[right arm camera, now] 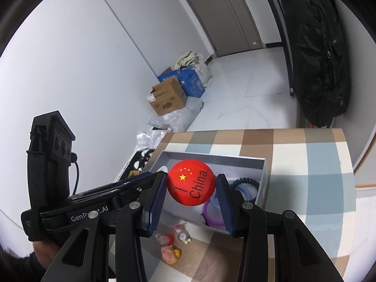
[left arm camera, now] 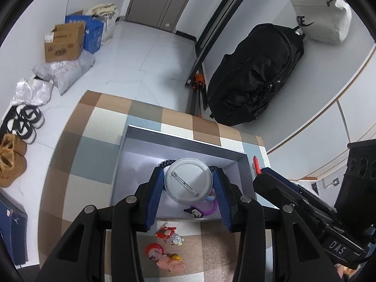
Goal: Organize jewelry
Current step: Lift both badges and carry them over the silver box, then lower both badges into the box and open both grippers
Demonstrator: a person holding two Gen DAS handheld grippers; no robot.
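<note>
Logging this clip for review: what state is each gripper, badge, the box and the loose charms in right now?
Left gripper: shut on silver badge, pin side up.
Right gripper: shut on red badge, printed face up.
Grey box: open, holding black coil band and purple ring.
Charms: lying loose on checked cloth, outside the box.

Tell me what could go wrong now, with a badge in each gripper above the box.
The left gripper pinches its silver badge only by the rim, so it could pivot or slip. The right gripper's red badge is likewise edge-held. Dropped, either could land on the purple ring or miss the grey box.
</note>
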